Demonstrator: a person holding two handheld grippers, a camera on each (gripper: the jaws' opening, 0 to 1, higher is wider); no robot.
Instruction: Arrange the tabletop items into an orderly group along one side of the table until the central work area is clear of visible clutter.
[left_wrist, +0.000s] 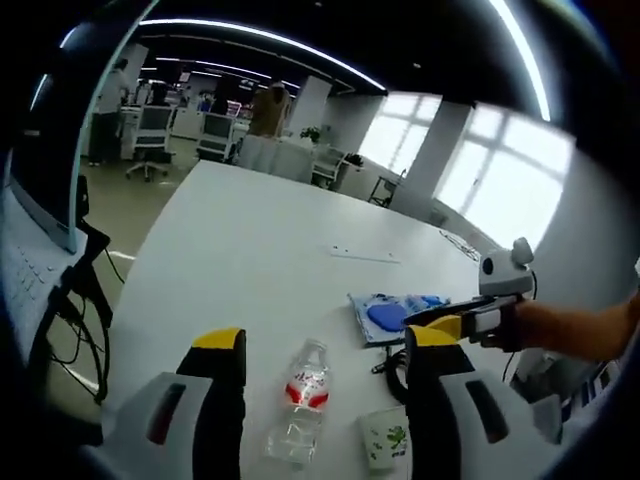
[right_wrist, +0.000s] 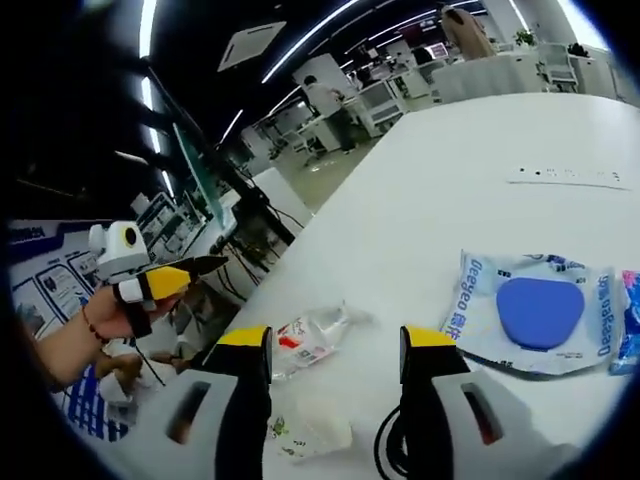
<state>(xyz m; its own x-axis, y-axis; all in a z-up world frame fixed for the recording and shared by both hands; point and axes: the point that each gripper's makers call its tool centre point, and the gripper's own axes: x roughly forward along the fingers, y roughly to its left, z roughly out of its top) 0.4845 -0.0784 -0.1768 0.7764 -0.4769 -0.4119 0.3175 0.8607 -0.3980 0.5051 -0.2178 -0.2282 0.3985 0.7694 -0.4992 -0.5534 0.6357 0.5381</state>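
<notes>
Both grippers hover with jaws wide, holding nothing; the left gripper (left_wrist: 325, 365) seems about to close on the clear plastic water bottle (left_wrist: 299, 405) lying on the white counter (left_wrist: 250, 240).

Open-plan office: rows of desks (left_wrist: 222, 133) with monitors, swivel chair (left_wrist: 150, 140), strip ceiling lights (left_wrist: 270, 40), large windows (left_wrist: 490, 170), long white surface (left_wrist: 250, 260), people (right_wrist: 322, 100) working beyond.
</notes>
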